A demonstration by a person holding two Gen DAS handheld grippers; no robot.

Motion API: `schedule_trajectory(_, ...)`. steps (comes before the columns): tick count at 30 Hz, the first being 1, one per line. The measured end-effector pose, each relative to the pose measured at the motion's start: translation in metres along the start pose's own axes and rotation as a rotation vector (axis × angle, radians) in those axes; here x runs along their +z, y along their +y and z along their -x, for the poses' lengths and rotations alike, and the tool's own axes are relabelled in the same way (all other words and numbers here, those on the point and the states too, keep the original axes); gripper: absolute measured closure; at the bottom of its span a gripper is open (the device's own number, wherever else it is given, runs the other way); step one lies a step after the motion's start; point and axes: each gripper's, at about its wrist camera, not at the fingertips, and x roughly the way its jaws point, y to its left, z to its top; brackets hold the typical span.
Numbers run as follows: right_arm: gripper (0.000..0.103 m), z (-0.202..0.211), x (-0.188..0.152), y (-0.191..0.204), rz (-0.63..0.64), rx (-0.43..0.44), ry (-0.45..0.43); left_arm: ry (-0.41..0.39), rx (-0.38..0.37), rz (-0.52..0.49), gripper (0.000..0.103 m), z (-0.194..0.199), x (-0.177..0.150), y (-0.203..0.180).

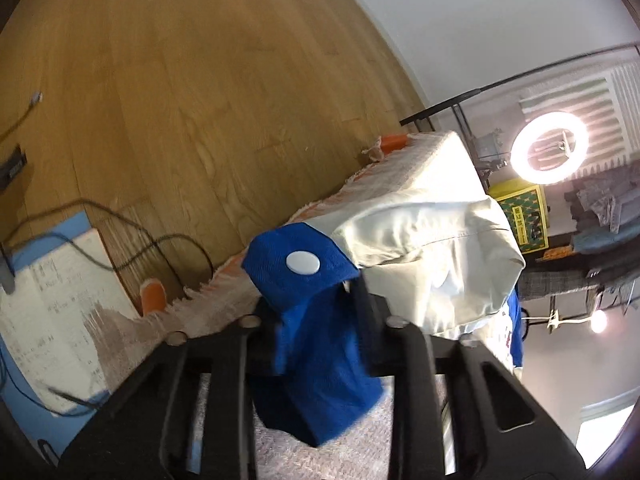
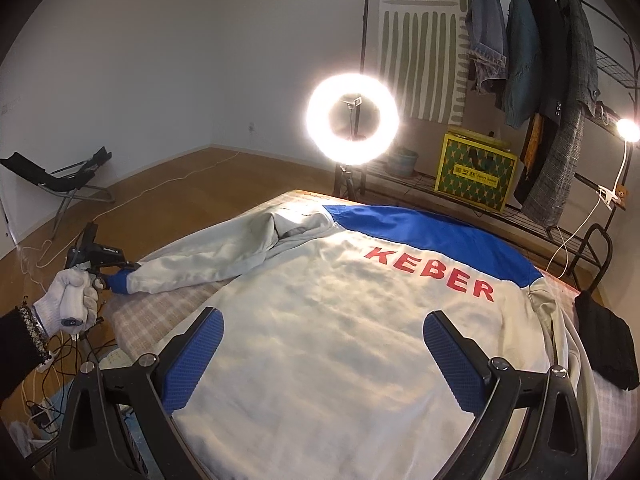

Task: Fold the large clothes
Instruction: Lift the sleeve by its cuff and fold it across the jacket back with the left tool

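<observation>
A large jacket [image 2: 344, 320] lies back-up across the surface [image 2: 160, 312], which wears a pale checked cloth with a frayed orange fringe. The jacket is smooth, off-white cloth with a blue band over the shoulders and red letters, KEBER, beneath it. Its sleeve [image 2: 208, 256] runs out toward 9 o'clock, rumpled and creased, ending in a ribbed blue cuff [image 1: 304, 304] that carries a round white snap [image 1: 303, 263].

At 12 o'clock beyond the surface glows a ring light [image 2: 353, 119], with a clothes rack [image 2: 560, 80] of dark coats toward 2 o'clock and a yellow box [image 2: 476, 172] under it.

The right tool [image 2: 324, 356] hovers over the jacket's back, its blue textured pads spread wide with nothing between them. The left tool [image 1: 316, 320], gripped by a white knitted glove [image 2: 72, 300], is pinched narrow on the cuff, most of its fingers buried under the blue cloth. The jacket's far sleeve drops over the edge at 3 o'clock, beside a folded black cloth [image 2: 608, 344].
</observation>
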Motion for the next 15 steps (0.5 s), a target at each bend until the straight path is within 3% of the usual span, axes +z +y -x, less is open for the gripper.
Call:
schedule_trajectory(1, 0.004, -0.001, 0.0, 0.001, 0.002, 0.005, 0.003, -0.025, 0.011, -0.028, 0.097, 0.007, 0.001, -0.008)
schedule_trajectory(5, 0.006, -0.004, -0.002, 0.003, -0.015, 0.024, 0.05, -0.097, -0.027, -0.115, 0.097, 0.042, 0.0, -0.04)
schedule_trajectory(15, 0.039, -0.029, -0.011, -0.013, -0.166, 0.117, 0.138, -0.212, -0.085, -0.507, 0.098, 0.133, -0.043, -0.162)
